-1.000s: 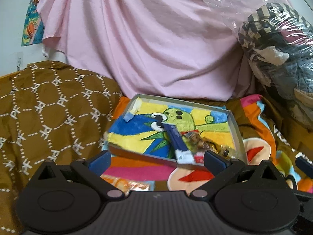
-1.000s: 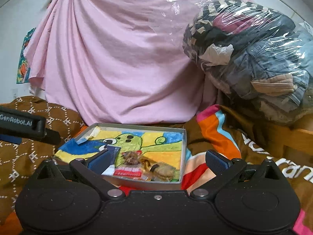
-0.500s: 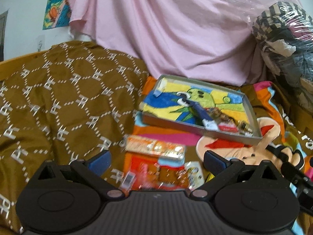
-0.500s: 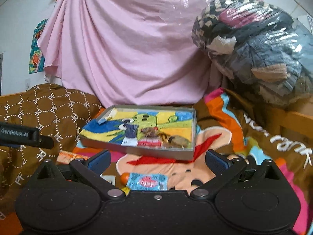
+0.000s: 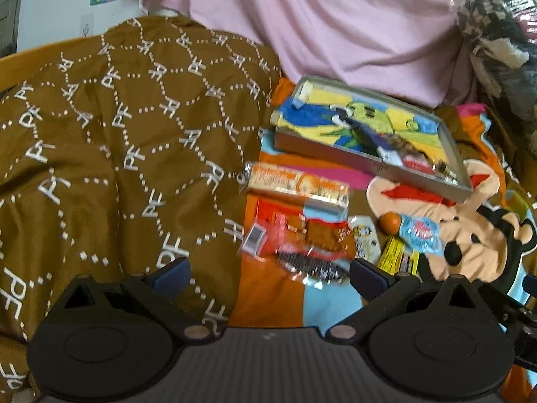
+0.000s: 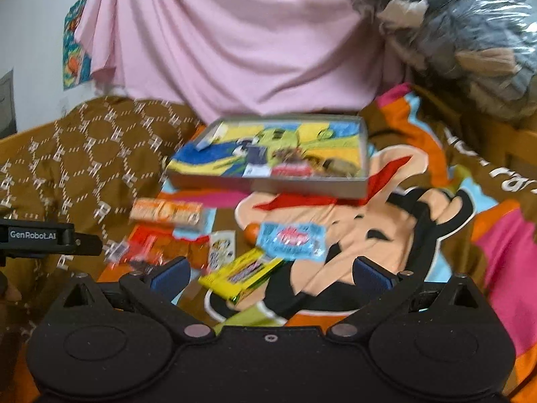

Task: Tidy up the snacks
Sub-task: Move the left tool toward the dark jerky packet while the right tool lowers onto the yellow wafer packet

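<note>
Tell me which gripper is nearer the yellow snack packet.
Right. The right gripper hovers open directly over the yellow snack packet; the left gripper sits open off to its left, above the red packet.

A shallow grey tray point(image 6: 268, 186) lies on the cartoon blanket point(image 6: 386, 235), its far end against the hanging pink sheet point(image 6: 235, 50), so the way in is from above or over the near wall. Inside, the left half is bare, while wrappers crowd the near right corner point(image 6: 302, 164). Between the tray and the two grippers, loose packets cover the blanket: an orange bar point(image 6: 166, 213), a red packet point(image 6: 151, 245), a blue packet point(image 6: 290, 236) and a yellow packet point(image 6: 240, 275), lying close together. To the right of them the blanket is bare. A brown quilt point(image 5: 117, 134) rises on the left, and a plastic-wrapped bundle of clothes point(image 6: 453, 33) bulks at the right rear.
</note>
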Tool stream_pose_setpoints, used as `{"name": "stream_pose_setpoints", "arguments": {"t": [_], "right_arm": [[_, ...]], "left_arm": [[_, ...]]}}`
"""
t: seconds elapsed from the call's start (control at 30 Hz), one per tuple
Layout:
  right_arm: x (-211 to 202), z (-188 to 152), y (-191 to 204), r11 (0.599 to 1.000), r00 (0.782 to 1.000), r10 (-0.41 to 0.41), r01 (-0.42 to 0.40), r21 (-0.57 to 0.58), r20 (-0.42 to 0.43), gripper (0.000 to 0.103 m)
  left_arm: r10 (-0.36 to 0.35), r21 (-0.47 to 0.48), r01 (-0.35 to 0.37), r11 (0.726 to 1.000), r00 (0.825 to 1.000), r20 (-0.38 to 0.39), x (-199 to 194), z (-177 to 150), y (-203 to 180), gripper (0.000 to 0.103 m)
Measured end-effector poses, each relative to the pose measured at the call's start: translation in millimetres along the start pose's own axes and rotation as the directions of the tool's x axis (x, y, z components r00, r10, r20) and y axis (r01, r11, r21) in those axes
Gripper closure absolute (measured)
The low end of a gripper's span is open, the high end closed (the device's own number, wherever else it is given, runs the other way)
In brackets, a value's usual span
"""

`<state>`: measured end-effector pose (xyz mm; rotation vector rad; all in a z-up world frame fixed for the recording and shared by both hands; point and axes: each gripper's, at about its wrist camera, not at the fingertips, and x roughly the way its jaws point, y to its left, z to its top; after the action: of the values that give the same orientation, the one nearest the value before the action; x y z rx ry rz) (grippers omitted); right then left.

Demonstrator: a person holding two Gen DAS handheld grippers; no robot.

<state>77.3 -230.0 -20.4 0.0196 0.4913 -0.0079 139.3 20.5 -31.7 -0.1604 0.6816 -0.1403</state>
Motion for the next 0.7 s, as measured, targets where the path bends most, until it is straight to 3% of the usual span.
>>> {"name": "stream_pose_setpoints", "arguments": {"t": [0.37,0.7], "right_arm": [[23.8,-1.1,3.0,0.999,0.995,0.037,-0.036,0.016,-0.094,0.001],[71.0,16.0,-5.5,0.992,0.981,0.095,-0.079,0.097,-0.171,0.001]], "left_arm": [[-0.017,0.089,0.021,0.996,0.999,-0.049,21.5,-1.3,2.4,0.0],[-0.111,0.26,0.12,0.958,0.993,-0.05,50.1,14.7,4.2,0.0]]}}
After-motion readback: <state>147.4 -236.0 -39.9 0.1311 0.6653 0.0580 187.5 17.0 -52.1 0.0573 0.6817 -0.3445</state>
